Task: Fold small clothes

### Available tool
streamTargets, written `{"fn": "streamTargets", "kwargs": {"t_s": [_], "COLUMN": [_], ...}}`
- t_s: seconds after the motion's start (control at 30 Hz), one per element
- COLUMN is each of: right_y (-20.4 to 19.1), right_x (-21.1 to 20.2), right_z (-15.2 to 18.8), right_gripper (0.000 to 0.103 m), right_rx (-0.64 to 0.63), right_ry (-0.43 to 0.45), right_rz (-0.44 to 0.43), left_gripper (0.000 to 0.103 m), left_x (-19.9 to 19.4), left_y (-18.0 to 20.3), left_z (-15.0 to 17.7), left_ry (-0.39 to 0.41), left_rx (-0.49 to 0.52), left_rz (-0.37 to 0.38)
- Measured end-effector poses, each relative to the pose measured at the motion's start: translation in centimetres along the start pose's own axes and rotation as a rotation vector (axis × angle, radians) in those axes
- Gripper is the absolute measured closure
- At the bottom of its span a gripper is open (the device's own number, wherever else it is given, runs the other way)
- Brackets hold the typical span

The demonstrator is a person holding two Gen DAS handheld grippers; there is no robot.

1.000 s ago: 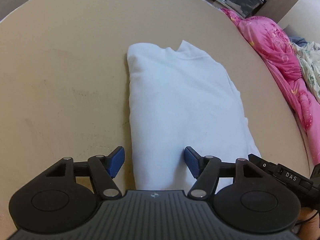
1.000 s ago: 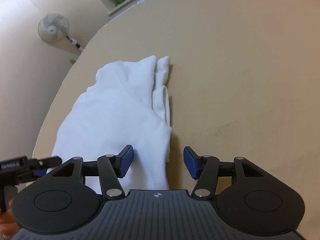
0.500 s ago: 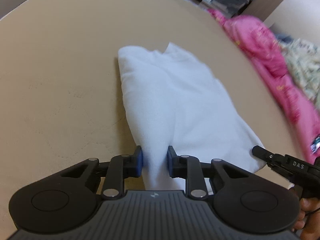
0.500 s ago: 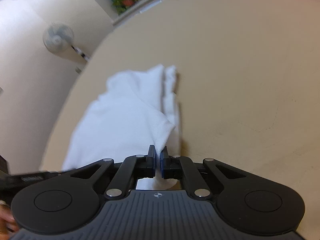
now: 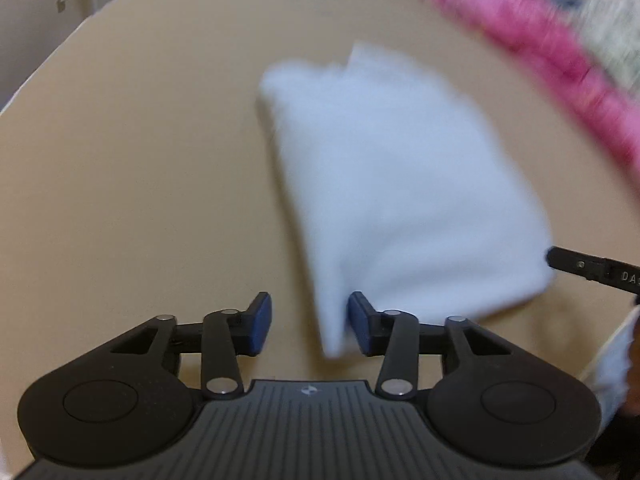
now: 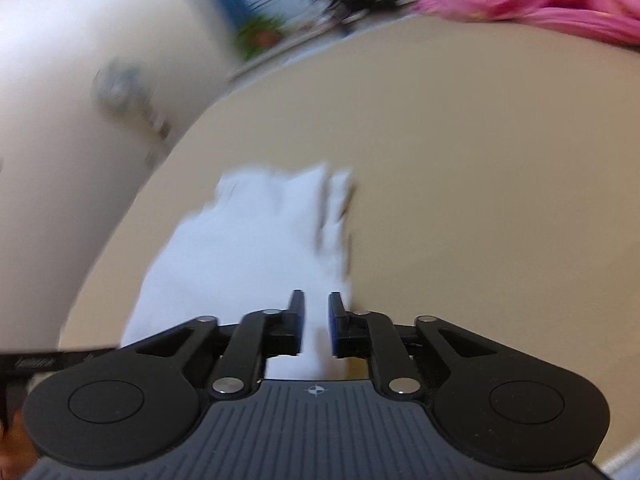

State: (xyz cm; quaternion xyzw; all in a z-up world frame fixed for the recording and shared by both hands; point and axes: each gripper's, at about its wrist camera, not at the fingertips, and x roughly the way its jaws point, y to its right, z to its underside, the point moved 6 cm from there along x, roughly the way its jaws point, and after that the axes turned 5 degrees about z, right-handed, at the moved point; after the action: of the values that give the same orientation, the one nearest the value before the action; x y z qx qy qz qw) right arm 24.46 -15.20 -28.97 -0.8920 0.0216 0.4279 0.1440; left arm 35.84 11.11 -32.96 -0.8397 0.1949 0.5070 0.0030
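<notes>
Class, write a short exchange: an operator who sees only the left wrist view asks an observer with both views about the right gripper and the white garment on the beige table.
Operator: Is the right gripper clamped on the white garment?
Observer: No. The right gripper has just been opening; its jaws stand slightly apart, with the near end of the white garment between them.
Operator: What stands beyond the table on that side?
Observer: A blurred fan against a pale wall, off the table.
</notes>
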Motion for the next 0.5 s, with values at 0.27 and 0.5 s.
{"fn": "streamTargets", "kwargs": {"t_s": [0.27, 0.5], "right_y": [1.4, 0.5], "right_x": [-7.0, -16.7], "right_z": [0.5, 1.6], "right_gripper": [0.051, 0.017], "right_rx": [0.013, -0.136], "right_ry": [0.117, 0.371], "right_rz": [0.070, 0.083], "left_gripper": [0.018, 0.016], "left_x": [-9.4, -15.8], "left_y": [3.3, 9.6], "left_z": [1.9, 6.5], "left_ry": [0.262, 0.434], "left_rx": [0.098, 0.141], "left_rz": [-0.161, -0.205]}}
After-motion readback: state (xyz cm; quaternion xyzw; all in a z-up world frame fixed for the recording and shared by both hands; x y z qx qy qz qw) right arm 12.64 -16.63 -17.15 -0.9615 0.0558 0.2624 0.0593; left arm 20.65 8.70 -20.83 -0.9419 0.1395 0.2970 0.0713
